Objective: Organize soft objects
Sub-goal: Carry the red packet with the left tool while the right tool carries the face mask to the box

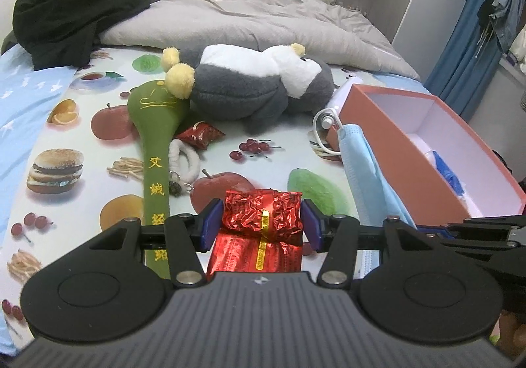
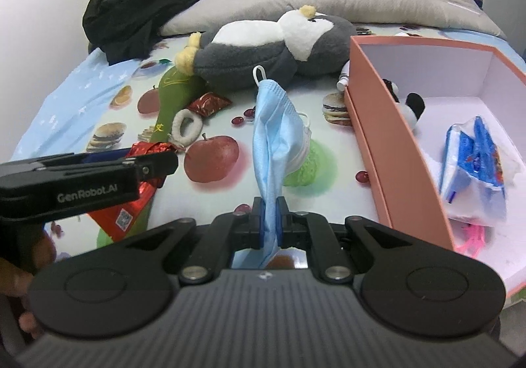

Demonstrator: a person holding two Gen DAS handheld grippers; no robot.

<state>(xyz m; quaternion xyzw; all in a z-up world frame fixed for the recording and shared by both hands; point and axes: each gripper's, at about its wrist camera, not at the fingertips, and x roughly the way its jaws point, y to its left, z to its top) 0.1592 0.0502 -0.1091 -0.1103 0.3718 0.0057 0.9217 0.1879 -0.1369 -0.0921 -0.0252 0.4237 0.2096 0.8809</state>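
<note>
A crinkled red foil packet (image 1: 263, 220), glossy and creased with a gold strip down its middle, is clamped between the blue pads of the left gripper (image 1: 261, 225), its flat printed tail hanging below the jaws. In the right wrist view the same packet (image 2: 138, 180) is seen side-on, held above the bed with its end drooping.

The right gripper (image 2: 270, 220) is pressed tight together on a pale blue face mask (image 2: 273, 144); the thin pleated fabric is pinched low down and rises away from the jaws in a limp, folded column, a white ear loop curling at the top.

Just to the right, an open salmon-pink cardboard box (image 2: 394, 144) with a smooth white inside is set on the bed. A small black-and-white plush toy (image 2: 409, 108) is tucked against its near wall, and a crumpled blue-and-white plastic packet (image 2: 473, 164) is lying on its floor.

The glossy fruit-and-burger printed sheet (image 1: 98, 177) is spread under everything. On it, a fleecy grey and white plush animal (image 1: 256, 82) with fuzzy yellow pompom feet is lying on its side. Beside it a long green felt mallet-shaped cushion (image 1: 154, 125) with yellow embroidered characters is stretched out, with a fluffy white ring (image 1: 184, 157) and a second, smaller red foil packet (image 1: 200, 134) touching its side. Further back, a rumpled grey duvet (image 1: 263, 13) and a heap of black cloth (image 1: 72, 6) are piled.
</note>
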